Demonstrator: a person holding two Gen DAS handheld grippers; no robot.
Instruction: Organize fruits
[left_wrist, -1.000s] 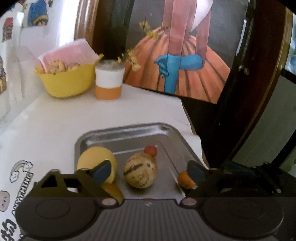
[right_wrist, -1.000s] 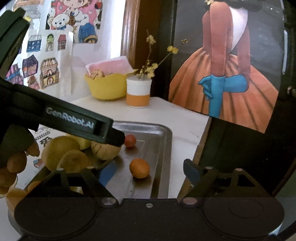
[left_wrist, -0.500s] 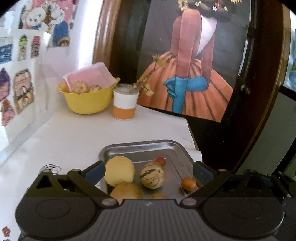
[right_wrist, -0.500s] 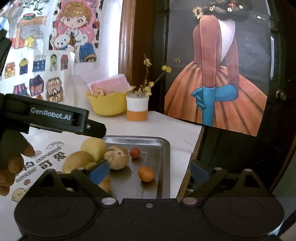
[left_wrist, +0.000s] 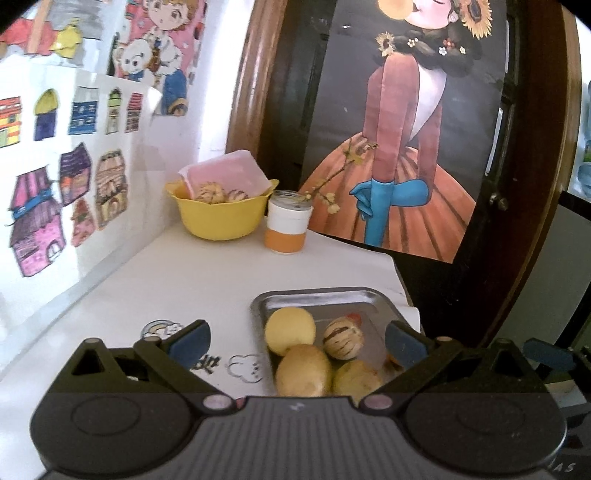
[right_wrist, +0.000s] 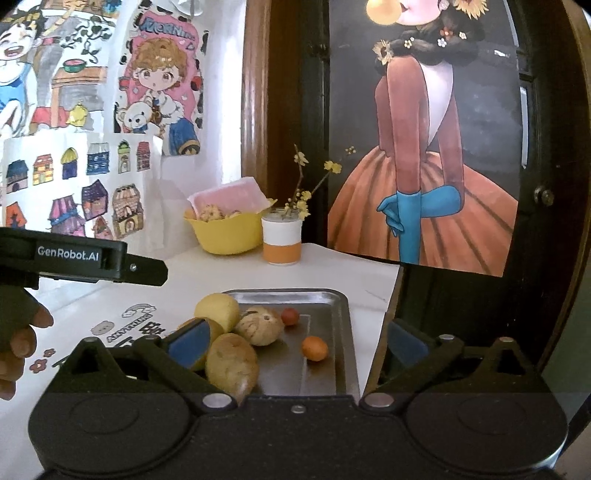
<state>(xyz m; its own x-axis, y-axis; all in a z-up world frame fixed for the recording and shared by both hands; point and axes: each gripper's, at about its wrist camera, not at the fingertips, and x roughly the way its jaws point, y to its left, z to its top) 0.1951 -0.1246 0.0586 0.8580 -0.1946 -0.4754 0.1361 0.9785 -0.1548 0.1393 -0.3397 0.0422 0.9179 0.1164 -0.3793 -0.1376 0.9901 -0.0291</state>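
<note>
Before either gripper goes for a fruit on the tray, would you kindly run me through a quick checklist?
1. Left gripper open, holding nothing: ok.
2. Right gripper open, holding nothing: ok.
3. Fruits all inside the metal tray: ok.
4. Small orange fruit lying apart from the others, easy to pick: ok.
5. Room left in the yellow bowl: cannot tell.
6. Tray near the table edge: not ok, move gently.

yellow bowl (left_wrist: 221, 218) sitting by wall | white-orange cup (left_wrist: 287, 226) standing just beside | dress poster (left_wrist: 399, 129) leaning behind
</note>
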